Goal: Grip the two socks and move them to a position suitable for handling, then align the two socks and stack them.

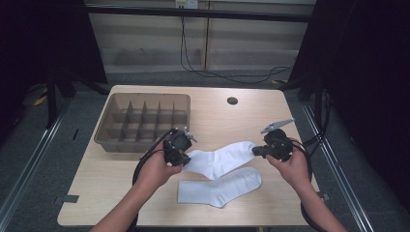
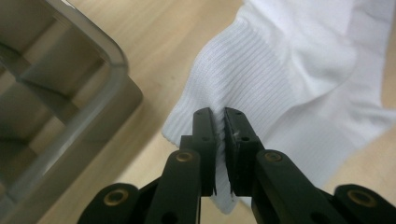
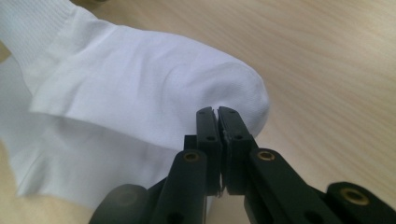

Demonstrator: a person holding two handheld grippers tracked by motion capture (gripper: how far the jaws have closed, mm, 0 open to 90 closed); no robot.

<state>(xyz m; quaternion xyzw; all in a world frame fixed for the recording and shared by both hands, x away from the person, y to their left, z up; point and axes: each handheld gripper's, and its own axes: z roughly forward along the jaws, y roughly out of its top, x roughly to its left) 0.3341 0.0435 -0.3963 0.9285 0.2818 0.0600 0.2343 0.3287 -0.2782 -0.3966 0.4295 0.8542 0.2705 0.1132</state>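
Two white socks lie near the table's front. The upper sock (image 1: 220,158) is stretched between both grippers and lifted a little off the wood. My left gripper (image 1: 180,158) is shut on its ribbed cuff (image 2: 233,88), the fabric pinched between the black pads. My right gripper (image 1: 256,151) is shut on its toe (image 3: 243,93). The second sock (image 1: 220,187) lies flat on the table just below the first, nearer the person, and shows under the held sock in the right gripper view (image 3: 56,158).
A grey plastic divider tray (image 1: 116,142) with several compartments stands at the table's left, close to the left gripper; its corner (image 2: 112,60) is near the cuff. A round cable hole (image 1: 232,100) sits at the back. Bare wood lies right of the socks.
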